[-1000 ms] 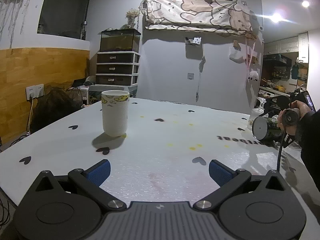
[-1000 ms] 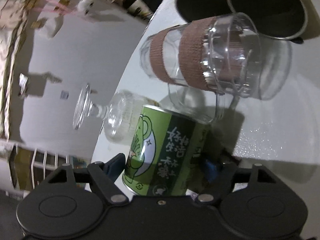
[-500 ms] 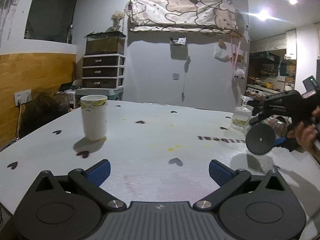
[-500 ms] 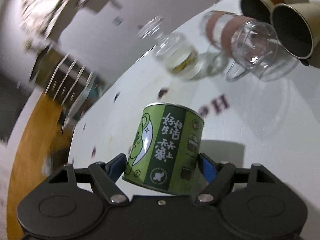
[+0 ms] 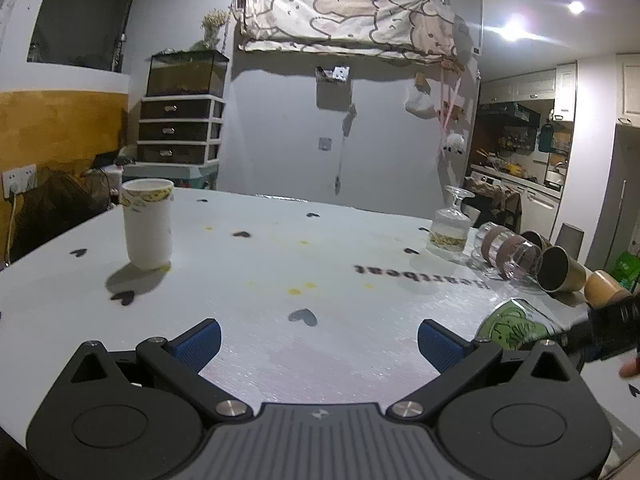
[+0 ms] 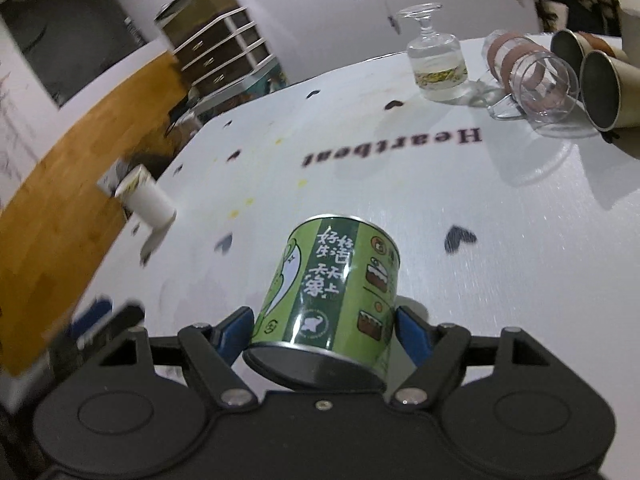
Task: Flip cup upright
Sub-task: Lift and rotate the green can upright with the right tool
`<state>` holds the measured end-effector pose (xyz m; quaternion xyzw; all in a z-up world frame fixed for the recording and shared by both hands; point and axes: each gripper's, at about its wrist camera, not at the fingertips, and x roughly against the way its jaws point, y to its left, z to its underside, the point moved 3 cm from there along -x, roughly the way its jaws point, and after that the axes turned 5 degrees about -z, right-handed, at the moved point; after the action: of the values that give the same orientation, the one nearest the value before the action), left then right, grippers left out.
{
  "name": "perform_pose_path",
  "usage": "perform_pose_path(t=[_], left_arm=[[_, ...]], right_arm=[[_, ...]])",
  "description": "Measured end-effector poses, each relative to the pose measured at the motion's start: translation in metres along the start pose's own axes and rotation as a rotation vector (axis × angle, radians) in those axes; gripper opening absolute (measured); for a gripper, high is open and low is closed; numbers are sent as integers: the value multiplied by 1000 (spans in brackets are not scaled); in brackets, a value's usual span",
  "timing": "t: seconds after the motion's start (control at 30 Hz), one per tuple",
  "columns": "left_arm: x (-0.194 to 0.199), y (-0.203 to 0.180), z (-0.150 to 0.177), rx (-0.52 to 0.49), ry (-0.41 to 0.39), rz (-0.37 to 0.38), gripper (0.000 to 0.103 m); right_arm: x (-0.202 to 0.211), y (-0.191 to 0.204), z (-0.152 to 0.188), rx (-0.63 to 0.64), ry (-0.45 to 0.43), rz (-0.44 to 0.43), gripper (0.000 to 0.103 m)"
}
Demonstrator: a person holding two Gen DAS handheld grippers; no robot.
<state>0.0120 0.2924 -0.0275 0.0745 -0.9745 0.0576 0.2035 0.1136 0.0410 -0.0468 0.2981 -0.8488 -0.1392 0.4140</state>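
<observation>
My right gripper (image 6: pixel 325 322) is shut on a green printed cup (image 6: pixel 328 300), holding it by its sides just above the white table (image 6: pixel 400 200), tilted with its far end up. The same cup shows in the left wrist view (image 5: pixel 516 326) at the right, beside my left gripper. My left gripper (image 5: pixel 319 342) is open and empty, low over the table's near part. A white paper cup (image 5: pixel 147 224) stands upright at the left; it also shows in the right wrist view (image 6: pixel 146 200).
At the far right an upside-down stemmed glass (image 6: pixel 436 64), a clear mug with brown bands (image 6: pixel 528 76) on its side, and two dark cups (image 6: pixel 604 88) on their sides. A drawer unit (image 5: pixel 178 132) stands behind the table.
My right gripper has carried the green cup away from the glassware toward the table's middle and turned it from sideways toward upright. The left gripper view has shifted slightly.
</observation>
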Motion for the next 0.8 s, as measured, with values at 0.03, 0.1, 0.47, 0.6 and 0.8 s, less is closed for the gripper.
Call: perform_pose_path(t=[0.03, 0.1, 0.47, 0.6, 0.8], left_arm=[[-1, -1, 0, 7, 10, 4, 103], [-4, -2, -1, 25, 38, 5, 103], [-20, -12, -14, 146, 156, 257, 103], [-37, -19, -18, 234, 253, 363, 102], [-69, -32, -3, 372, 470, 478, 97]], right_arm=[[1, 1, 4, 14, -2, 7, 78], [4, 1, 12, 35, -11, 24, 78], [15, 0, 17, 0, -52, -32, 79], [28, -2, 19, -39, -100, -56, 79], [29, -6, 24, -70, -105, -88, 77]])
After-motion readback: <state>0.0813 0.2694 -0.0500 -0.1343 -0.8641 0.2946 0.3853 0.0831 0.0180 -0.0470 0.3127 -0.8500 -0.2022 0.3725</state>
